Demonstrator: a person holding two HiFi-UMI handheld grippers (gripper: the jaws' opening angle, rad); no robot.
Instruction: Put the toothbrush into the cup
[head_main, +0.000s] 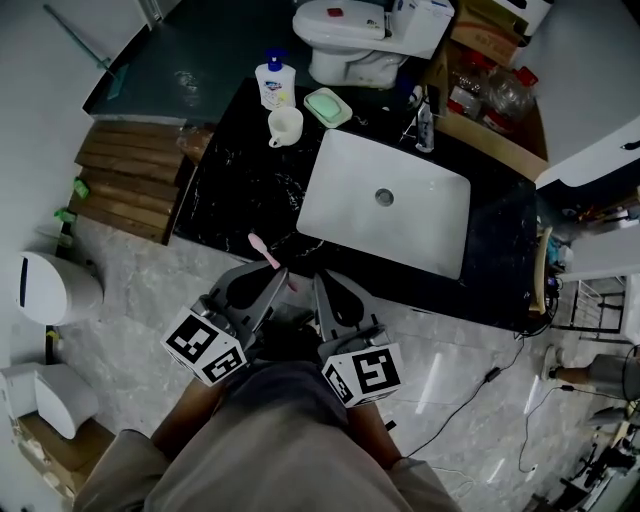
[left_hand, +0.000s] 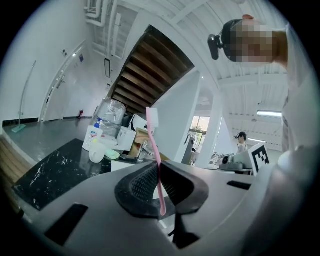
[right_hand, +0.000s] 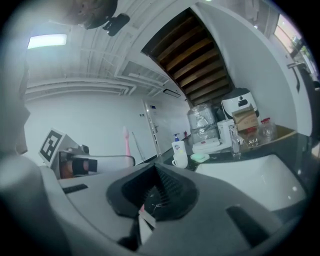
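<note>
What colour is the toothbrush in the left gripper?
Pink. The toothbrush shows best in the left gripper view.

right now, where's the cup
In the head view the cup stands far back on the black counter, beside the soap bottle and left of the green soap dish.

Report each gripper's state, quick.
Left gripper: closed on the pink toothbrush.
Right gripper: closed, empty.

Black marble counter (head_main: 240, 190), white sink (head_main: 345, 205), grey tiled floor (head_main: 130, 320).
</note>
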